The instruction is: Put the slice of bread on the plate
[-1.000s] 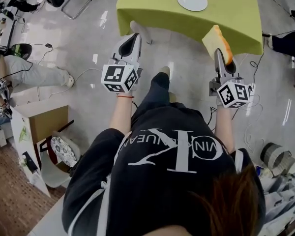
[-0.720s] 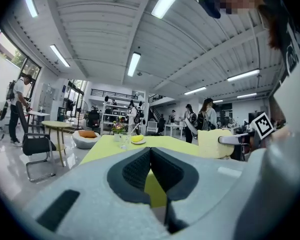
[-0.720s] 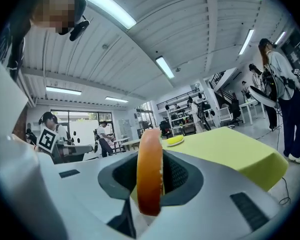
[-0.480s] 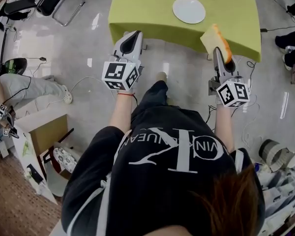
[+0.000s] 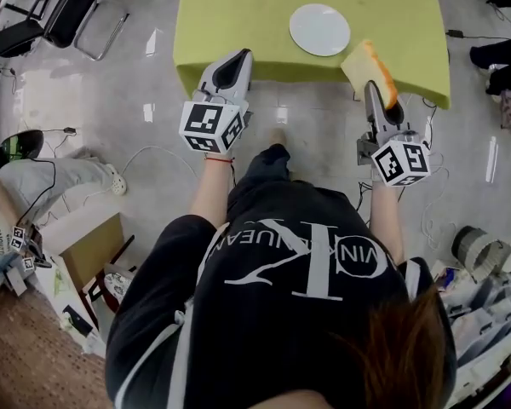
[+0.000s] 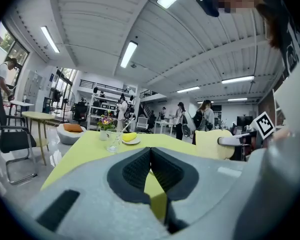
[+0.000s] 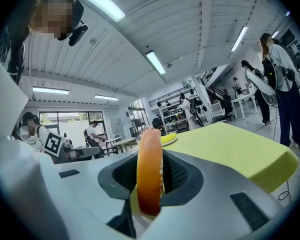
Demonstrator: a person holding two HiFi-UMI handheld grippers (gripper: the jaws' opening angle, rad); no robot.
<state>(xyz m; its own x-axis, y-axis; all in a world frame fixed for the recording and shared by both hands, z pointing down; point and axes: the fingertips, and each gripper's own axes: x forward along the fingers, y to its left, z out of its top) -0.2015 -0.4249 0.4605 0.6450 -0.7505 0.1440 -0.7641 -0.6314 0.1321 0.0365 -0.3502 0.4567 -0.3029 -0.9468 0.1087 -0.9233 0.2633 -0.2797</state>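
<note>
Head view: bread held up near the plate

The slice of bread (image 5: 370, 65) is up in the air, standing on its edge, by the near edge of the green surface (image 5: 238, 15). The right tool (image 5: 373, 88) pinches it at its lower end. In the right gripper view, the brown crust sits tight between the two dark pads (image 7: 177, 176). The white plate (image 5: 319, 29) lies on the surface, near the bread and a bit to its left. The bread does not touch the plate. The left tool (image 5: 237, 58) is on the other side, also by the near edge of the surface. Its jaws are pressed together with nothing between them. A person (image 5: 298, 313) in a black shirt holds both tools.
</note>
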